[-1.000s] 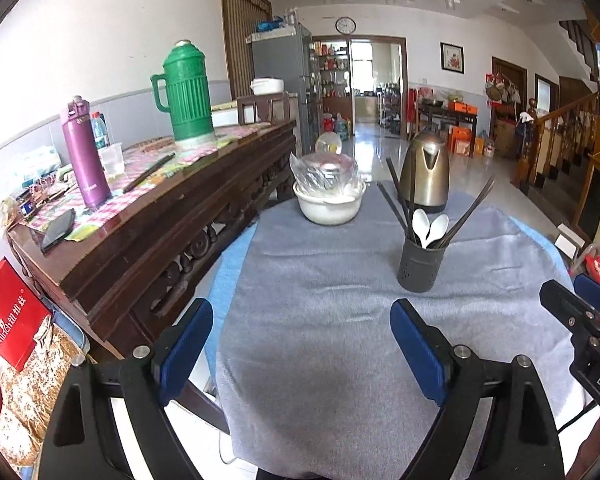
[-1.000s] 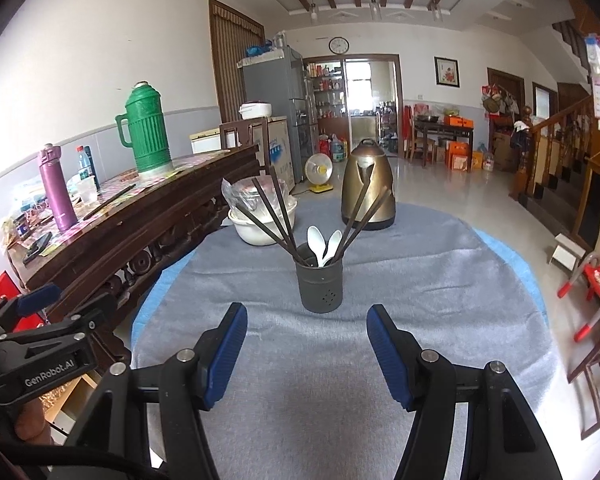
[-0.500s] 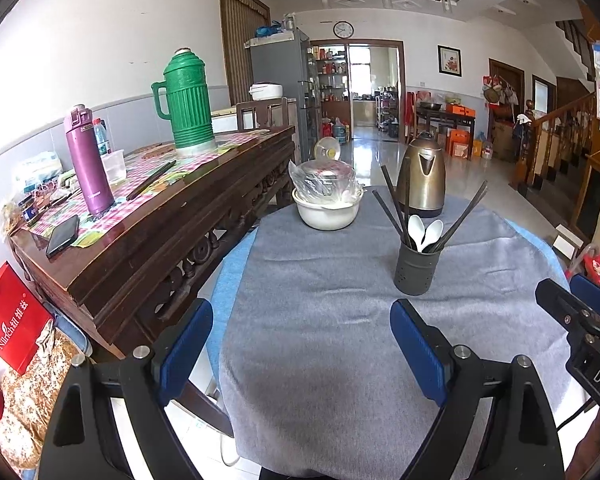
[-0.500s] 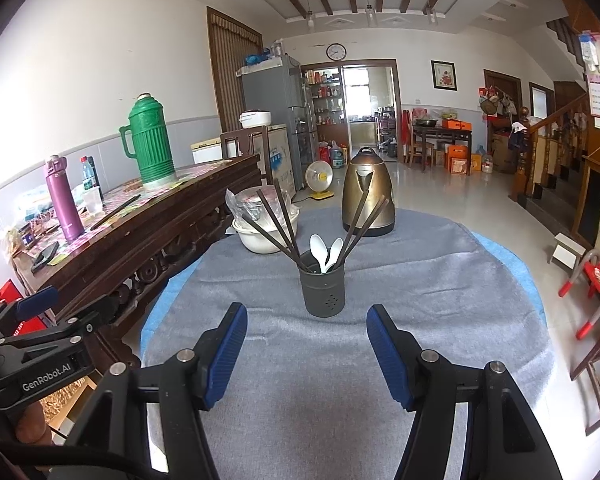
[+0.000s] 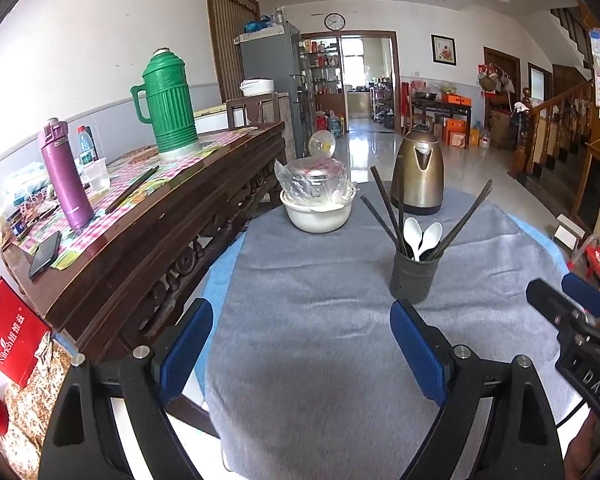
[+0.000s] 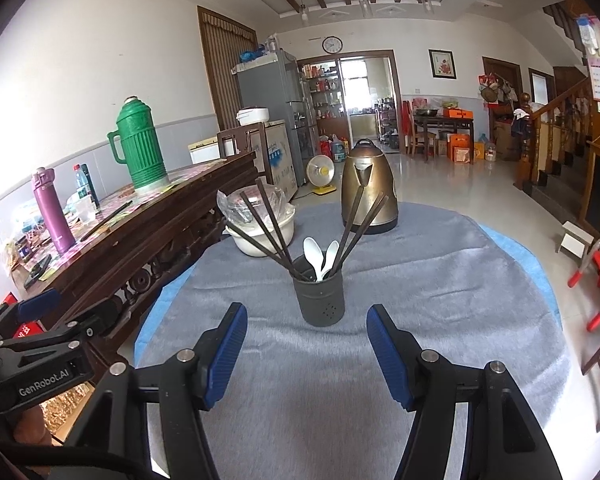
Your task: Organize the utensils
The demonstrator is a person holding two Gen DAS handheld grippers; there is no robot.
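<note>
Both grippers hover over the grey cloth (image 6: 440, 280) on the round table, jaws apart, nothing between the pads. Right gripper (image 6: 306, 350): released, the dark holder (image 6: 319, 300) stands upright just ahead of the fingers, centred on the gap, not touching either pad. In it are dark chopsticks (image 6: 264, 228) fanned left and right, and two white spoons (image 6: 320, 258) bowl-up; the lower ends of all are hidden inside the holder, so the count of chopsticks is hard to settle. Left gripper (image 5: 302, 342): released and spread wide; the holder (image 5: 414, 278) sits just past its right fingertip (image 5: 410, 330), off to that side rather than in the gap. Beyond the holder, a brass kettle (image 6: 368, 188) partly covered by chopsticks in the right view. Ahead-left of the fingers, a white bowl (image 5: 318, 214) with plastic wrap over something unclear inside. Further left, a sideboard (image 5: 148, 232) with a green thermos (image 5: 168, 104) and purple bottle (image 5: 64, 174); small clutter there is too blurred to name. Each view catches the other gripper at its edge, cut off. Finger bases and the holding hands fall outside the frame, save a sliver of skin at the lower corners.
</note>
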